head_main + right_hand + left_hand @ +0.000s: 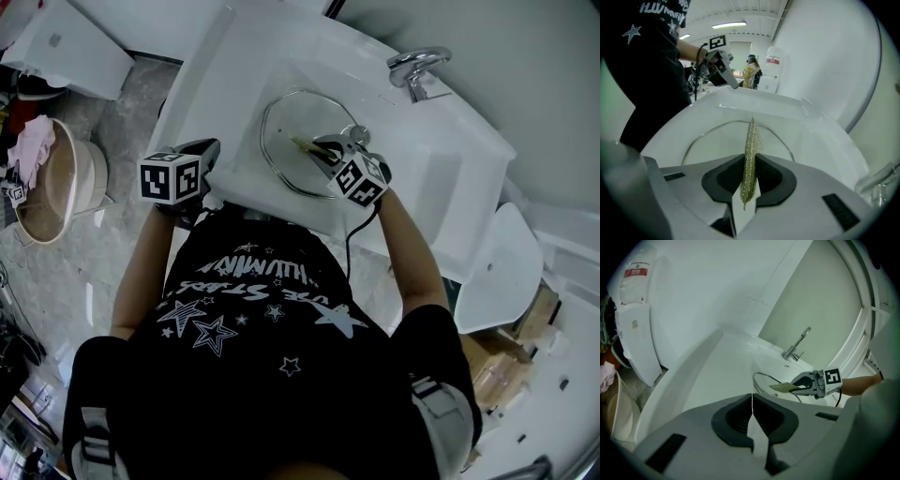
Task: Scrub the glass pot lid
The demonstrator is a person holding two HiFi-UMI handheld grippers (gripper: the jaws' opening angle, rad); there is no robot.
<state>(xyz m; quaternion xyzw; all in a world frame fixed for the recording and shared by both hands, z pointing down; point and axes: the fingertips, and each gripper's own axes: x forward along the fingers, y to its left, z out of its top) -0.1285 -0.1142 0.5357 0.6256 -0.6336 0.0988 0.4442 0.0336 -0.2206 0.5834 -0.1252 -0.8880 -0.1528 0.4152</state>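
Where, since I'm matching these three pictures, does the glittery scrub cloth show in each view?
Head view: scrub cloth upper centre, pinched in the right claw.
Left gripper view: scrub cloth right of centre.
Right gripper view: scrub cloth dead centre, edge-on between the jaws.
Shared landmark: the glass pot lid beneath it.

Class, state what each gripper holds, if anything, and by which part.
The right gripper pinches the scouring pad edge-on by its near end. The left gripper is shut on nothing.
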